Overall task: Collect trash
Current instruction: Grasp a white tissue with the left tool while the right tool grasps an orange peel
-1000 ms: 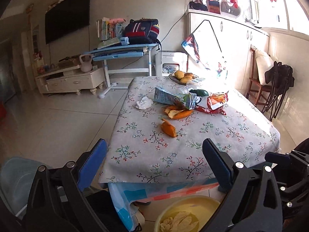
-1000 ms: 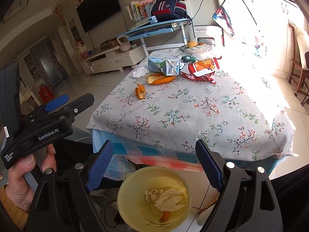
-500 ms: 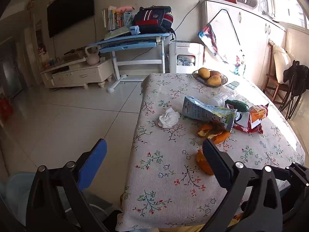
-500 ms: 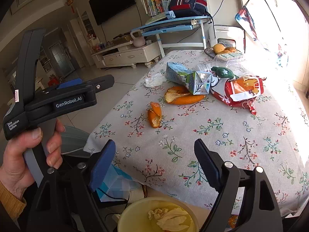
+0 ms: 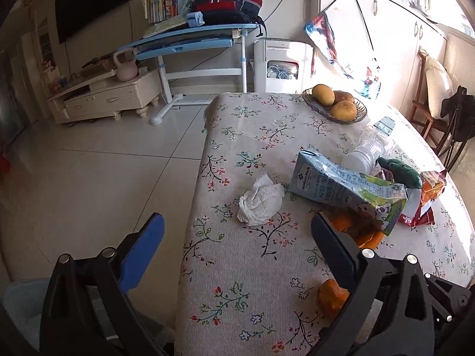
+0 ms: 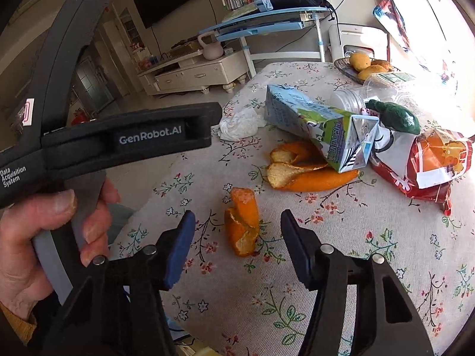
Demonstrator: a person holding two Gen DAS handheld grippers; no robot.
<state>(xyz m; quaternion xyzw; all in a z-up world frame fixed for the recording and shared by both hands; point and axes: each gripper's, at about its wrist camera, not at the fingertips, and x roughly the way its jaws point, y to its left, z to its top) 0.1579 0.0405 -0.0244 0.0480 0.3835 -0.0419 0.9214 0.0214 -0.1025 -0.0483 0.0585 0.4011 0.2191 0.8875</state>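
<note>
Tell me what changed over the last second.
Both grippers came forward from above the floor bin to over the table. The right gripper lined up on the small orange peel, its jaws closing partway, not gripping. The left gripper stayed open. Trash stayed put.

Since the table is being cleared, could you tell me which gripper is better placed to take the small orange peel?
Right. The right gripper frames the small orange peel, jaws just narrowed, not touching. The left gripper faces the crumpled tissue.

Peel (image 6: 242, 227) btwn tongs (image 6: 236, 231), on table (image 6: 341, 267)
</note>
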